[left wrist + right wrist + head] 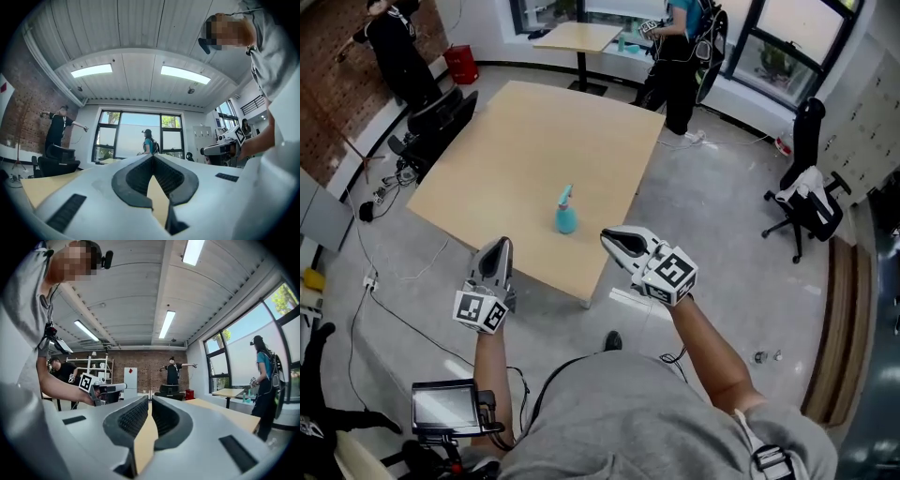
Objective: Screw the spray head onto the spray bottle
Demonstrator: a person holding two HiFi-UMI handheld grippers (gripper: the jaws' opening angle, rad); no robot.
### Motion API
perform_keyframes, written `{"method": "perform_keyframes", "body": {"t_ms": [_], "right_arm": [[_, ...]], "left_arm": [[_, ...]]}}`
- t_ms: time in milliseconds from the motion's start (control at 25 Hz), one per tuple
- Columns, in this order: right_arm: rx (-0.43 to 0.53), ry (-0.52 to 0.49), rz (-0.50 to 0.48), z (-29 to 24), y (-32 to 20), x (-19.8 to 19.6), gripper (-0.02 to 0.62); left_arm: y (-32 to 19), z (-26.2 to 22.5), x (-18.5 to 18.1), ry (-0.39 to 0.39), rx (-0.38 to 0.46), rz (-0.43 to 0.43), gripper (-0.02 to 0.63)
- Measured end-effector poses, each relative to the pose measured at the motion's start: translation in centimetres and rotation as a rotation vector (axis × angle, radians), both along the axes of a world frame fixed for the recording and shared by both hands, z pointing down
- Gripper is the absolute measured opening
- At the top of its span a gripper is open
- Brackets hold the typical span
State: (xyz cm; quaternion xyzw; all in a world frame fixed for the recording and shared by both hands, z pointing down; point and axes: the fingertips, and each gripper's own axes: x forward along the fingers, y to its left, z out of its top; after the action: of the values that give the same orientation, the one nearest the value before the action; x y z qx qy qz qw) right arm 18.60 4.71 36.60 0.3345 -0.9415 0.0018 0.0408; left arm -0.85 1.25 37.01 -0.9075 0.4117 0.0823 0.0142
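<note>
**Q:** Found where, the bottle (566,221)?

**A:** Stood upright near the middle of the bench (516,131), well ahead of both grippers. Carried the spray head (567,193) on top. Threaded on or merely resting: could not be told.

**Q:** And the grippers?

**A:** Closed, both: left gripper (499,246) with jaws together and nothing between, right gripper (610,236) likewise. Hung side by side at the near edge of the bench, touching nothing.

**Q:** Step in hand, as judged?

**A:** Probably the reach toward the bottle; no contact yet.

**Q:** Done well how?

**A:**
- Needed the jaws parted before arrival.
- Best clamped one gripper low on the bottle body, to hold it upright and stop it spinning.
- Best took the head by its collar with the other, not by trigger or nozzle.
- Called for the collar set square on the neck before any turn, to avoid cross-threading.
- Then short turns with re-grips, and only a light squeeze on plastic likely thin.

**Q:** Risk?

**A:** A light bottle tipped by a nudge from a closed gripper, or a slip on smooth, rounded plastic.
</note>
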Motion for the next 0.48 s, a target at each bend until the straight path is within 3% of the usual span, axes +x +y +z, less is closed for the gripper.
{"method": "perform_keyframes", "body": {"t_ms": [280, 480], "right_arm": [[-0.029, -0.005, -0.056, 0.6, -6.0, -0.9, 0.008], [-0.064, -0.009, -0.044, 1.8, -10.1, -2.2, 0.008]], "left_arm": [[-4.9, 1.3, 0.3, -0.021, -0.045, -0.012, 0.006], [-9.6, 2.5, -0.2, -0.034, -0.078, 0.022, 0.006]]}}
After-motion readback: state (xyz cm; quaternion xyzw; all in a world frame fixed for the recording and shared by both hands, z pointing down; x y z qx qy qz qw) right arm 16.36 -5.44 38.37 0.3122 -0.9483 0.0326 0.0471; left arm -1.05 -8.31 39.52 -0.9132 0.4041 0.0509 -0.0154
